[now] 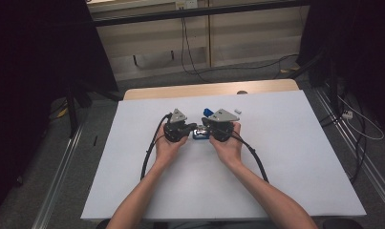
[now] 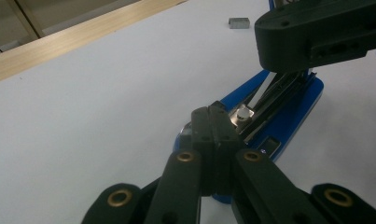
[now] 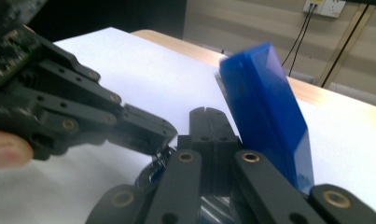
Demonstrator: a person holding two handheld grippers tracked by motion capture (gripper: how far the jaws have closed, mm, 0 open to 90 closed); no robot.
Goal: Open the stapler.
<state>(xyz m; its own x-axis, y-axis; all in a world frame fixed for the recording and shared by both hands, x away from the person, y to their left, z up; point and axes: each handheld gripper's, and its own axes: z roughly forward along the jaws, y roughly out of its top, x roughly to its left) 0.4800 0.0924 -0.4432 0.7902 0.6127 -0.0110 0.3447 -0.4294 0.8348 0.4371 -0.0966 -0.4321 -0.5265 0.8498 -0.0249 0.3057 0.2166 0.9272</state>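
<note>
**Operator:** Report the layout, largest item first.

**Technician:** The table [image 1: 295, 162] has a white top. The blue stapler [image 2: 288, 119] lies open at its centre, between the two grippers. Its base sits flat on the white surface, and its lid [image 3: 265, 112] is swung up steeply. A small strip of staples [image 2: 238, 23] lies well apart, toward the far edge.

**Operator:** Gripper state?

**Technician:** The left gripper [image 2: 212, 112] has its jaws fully together, gripping nothing; its tip rests at the magazine end. The right gripper [image 3: 208, 116] is likewise closed and empty, just beside the raised lid.

**Operator:** Hazards?

**Technician:** Probably three. The lid may drop shut if the right tip slips off it. The base may slide, since nothing clamps it. The pusher may spring back if the left tip loses contact.
</note>
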